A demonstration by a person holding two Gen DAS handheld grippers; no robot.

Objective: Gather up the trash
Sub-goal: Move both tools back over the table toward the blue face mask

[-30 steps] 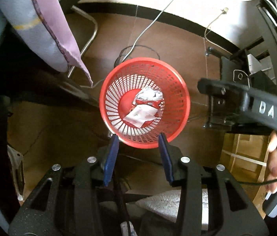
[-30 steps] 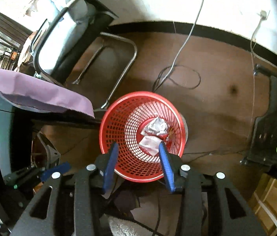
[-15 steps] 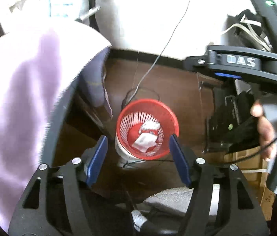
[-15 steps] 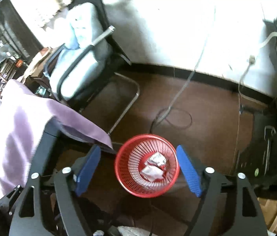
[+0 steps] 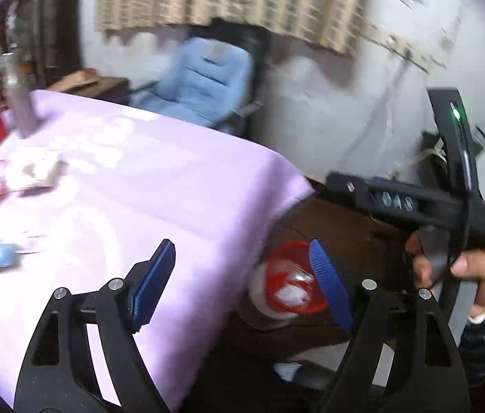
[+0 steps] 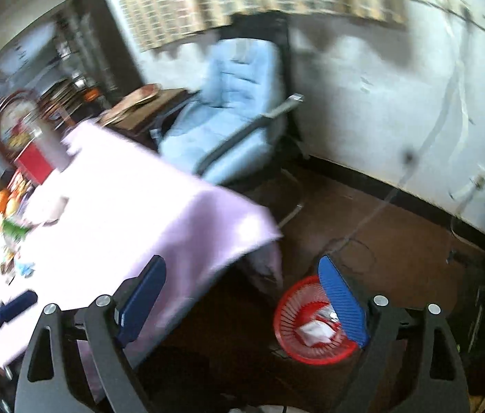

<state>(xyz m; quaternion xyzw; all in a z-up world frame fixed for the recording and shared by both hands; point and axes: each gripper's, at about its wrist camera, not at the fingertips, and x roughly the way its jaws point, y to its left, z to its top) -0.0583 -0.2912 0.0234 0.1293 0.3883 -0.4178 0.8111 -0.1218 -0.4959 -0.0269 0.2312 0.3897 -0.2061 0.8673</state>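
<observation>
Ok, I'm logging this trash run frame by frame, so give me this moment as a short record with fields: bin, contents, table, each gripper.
bin: red mesh basket on the brown floor, beside the table corner
contents: crumpled white and red wrappers
table: lilac tablecloth, small litter near its far-left edge, too blurred to name
left gripper: jaws wide open, empty
right gripper: jaws wide open, empty
chair: light blue armchair by the wall

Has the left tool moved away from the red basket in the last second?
Yes. The left tool has risen and pulled back: the red basket now looks far smaller and lies lower right, with the purple tablecloth in view.
</observation>
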